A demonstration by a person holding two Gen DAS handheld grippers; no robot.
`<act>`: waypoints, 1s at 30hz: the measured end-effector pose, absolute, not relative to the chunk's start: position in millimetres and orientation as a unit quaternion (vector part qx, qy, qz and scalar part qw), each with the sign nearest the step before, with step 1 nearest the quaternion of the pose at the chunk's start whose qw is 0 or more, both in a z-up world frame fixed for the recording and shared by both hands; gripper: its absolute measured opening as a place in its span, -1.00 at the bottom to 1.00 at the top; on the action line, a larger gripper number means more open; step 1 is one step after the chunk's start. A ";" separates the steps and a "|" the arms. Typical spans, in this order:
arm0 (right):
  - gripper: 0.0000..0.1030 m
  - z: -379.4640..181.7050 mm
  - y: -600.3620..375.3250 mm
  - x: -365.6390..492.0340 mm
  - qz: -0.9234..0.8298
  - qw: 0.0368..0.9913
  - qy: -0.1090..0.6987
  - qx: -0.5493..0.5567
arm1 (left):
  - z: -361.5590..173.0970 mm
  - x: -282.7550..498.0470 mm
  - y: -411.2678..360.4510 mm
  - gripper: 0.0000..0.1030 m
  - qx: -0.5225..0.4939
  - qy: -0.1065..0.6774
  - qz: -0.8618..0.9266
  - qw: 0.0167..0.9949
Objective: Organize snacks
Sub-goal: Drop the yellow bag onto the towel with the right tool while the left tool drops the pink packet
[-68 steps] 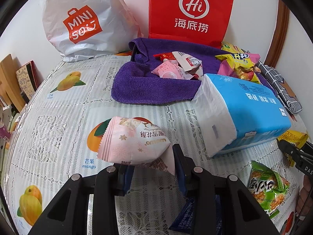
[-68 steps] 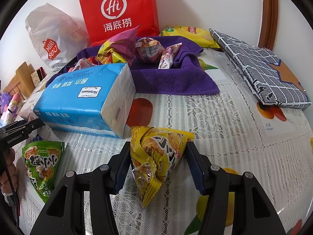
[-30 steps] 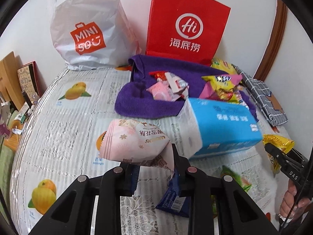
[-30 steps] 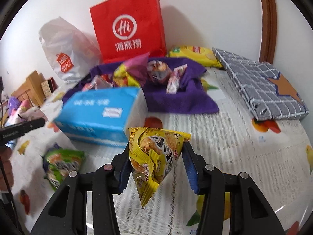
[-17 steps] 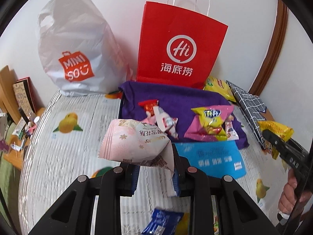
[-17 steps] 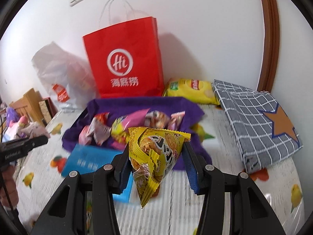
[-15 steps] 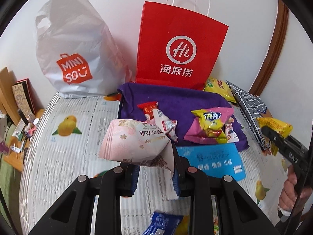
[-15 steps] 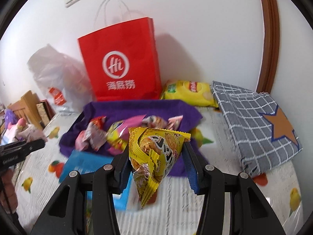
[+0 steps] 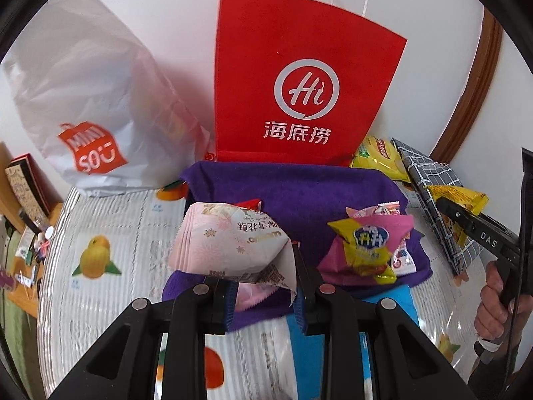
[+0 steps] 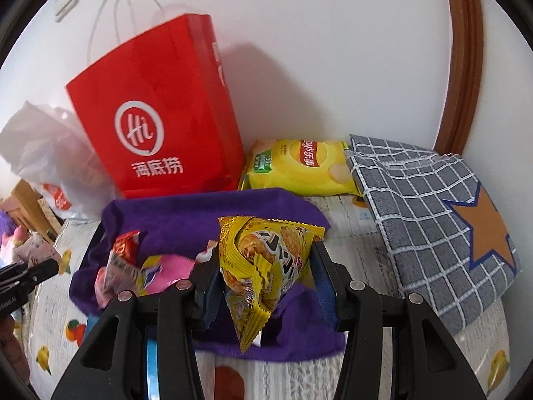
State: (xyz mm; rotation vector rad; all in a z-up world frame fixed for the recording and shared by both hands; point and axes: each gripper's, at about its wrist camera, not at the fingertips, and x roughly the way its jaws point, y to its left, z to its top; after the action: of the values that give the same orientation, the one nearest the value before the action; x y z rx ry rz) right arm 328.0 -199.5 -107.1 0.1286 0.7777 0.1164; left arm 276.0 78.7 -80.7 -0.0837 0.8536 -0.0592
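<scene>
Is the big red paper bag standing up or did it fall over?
Standing up. The red bag sits upright against the wall behind the purple towel, its white handles pointing up.

A towel (image 10: 186, 220) is spread on the bench (image 10: 359, 250), with several snack packets (image 10: 133, 266) lying on it. Behind it a paper bag (image 10: 160, 110) is stood against the wall, flanked on the left by a plastic bag (image 9: 93, 100) and on the right by a chip bag (image 10: 299, 166).

You're working in bright, even indoor light. Beyond the jaws, the red bag (image 10: 166, 113) throws a soft shadow rightward on the wall (image 10: 316, 50), so light comes from the left. Both fisheye views bend hard at the edges, with black corners. The white bag (image 10: 40, 153), far left of the jaws, is smeared, and the tablecloth (image 9: 110, 233) streaks. The snacks between the jaws stay sharp.
</scene>
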 end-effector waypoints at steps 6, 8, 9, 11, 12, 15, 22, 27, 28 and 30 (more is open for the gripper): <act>-0.05 -118.8 -195.0 358.9 0.054 0.917 0.392 0.060 | -86.2 300.8 75.9 -0.49 -0.027 0.420 -0.034 0.906; -0.05 -122.7 -192.6 367.5 0.059 0.914 0.397 0.062 | -88.4 309.1 75.4 -0.49 -0.026 0.422 -0.037 0.905; -0.05 -125.1 -191.3 372.2 0.065 0.912 0.399 0.065 | -90.1 313.7 75.0 -0.49 -0.026 0.424 -0.038 0.905; -0.05 -129.9 -187.9 380.4 0.075 0.909 0.404 0.069 | -93.6 321.2 74.5 -0.49 -0.026 0.427 -0.040 0.903; -0.05 -131.7 -186.6 383.1 0.079 0.908 0.406 0.070 | -96.4 325.5 74.0 -0.49 -0.026 0.431 -0.042 0.901; -0.05 -140.6 -180.1 393.1 0.101 0.900 0.417 0.076 | -103.9 333.5 71.6 -0.49 -0.023 0.439 -0.045 0.897; -0.05 -156.9 -166.7 403.8 0.131 0.884 0.442 0.071 | -118.4 345.0 66.4 -0.48 -0.020 0.451 -0.054 0.891; -0.04 -160.5 -161.9 402.7 0.138 0.882 0.446 0.059 | -125.0 349.4 65.0 -0.48 -0.021 0.460 -0.057 0.886; -0.04 -161.0 -161.3 402.5 0.138 0.882 0.447 0.057 | -125.8 350.3 64.7 -0.48 -0.022 0.461 -0.058 0.885; -0.03 -161.9 -159.8 402.0 0.138 0.882 0.447 0.050 | -128.2 350.9 64.0 -0.46 -0.022 0.465 -0.059 0.883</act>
State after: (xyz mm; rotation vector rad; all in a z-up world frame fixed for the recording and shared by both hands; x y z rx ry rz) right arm 402.0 -159.8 -161.9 0.1049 0.9303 0.2876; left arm 350.9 64.0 -128.2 -0.0465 0.9683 -0.1226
